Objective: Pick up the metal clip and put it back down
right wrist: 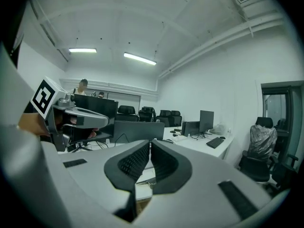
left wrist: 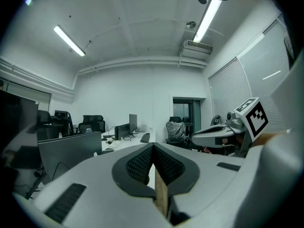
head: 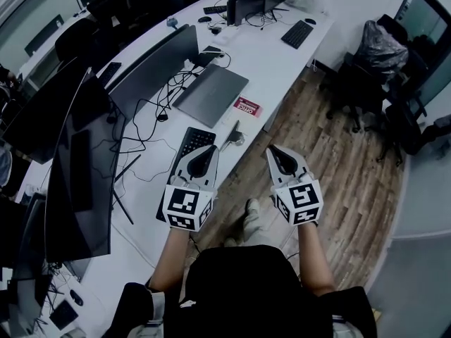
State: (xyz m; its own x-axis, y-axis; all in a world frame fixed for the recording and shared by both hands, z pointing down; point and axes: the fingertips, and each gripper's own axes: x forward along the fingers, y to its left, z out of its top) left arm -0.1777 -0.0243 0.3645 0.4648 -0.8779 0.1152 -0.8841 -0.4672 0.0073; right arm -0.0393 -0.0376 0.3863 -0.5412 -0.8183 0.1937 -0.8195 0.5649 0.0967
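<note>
Closest in, the person's dark-clad torso (head: pixel 246 294) fills the six o'clock edge of the head view. Both bare forearms reach out from it toward twelve o'clock, roughly parallel. That squared-up stance reads as a ready posture ahead of the pick, not a reach toward anything.

At eleven o'clock from the torso, the left gripper (head: pixel 208 149) is held near level above the black keyboard (head: pixel 192 139) on the white desk (head: pixel 282 62). Its own view shows the ribbed pads (left wrist: pixel 142 163) pressed together at the tip with nothing between them, probably because nothing is within reach.

Between the two tools, at twelve o'clock, a small dark, shiny thing lies right at the desk's near edge. I take it for the metal clip (head: pixel 236 135), though it is too small to be sure. It rests untouched and apart from both grippers, about two o'clock from the left tips and ten o'clock from the right.

At one o'clock, the right gripper (head: pixel 274 149) hangs over the wooden floor (head: pixel 331 160) just off the desk edge. It is likewise near level, its jaws closed on nothing. Either tool would have to open before taking the clip.
</note>
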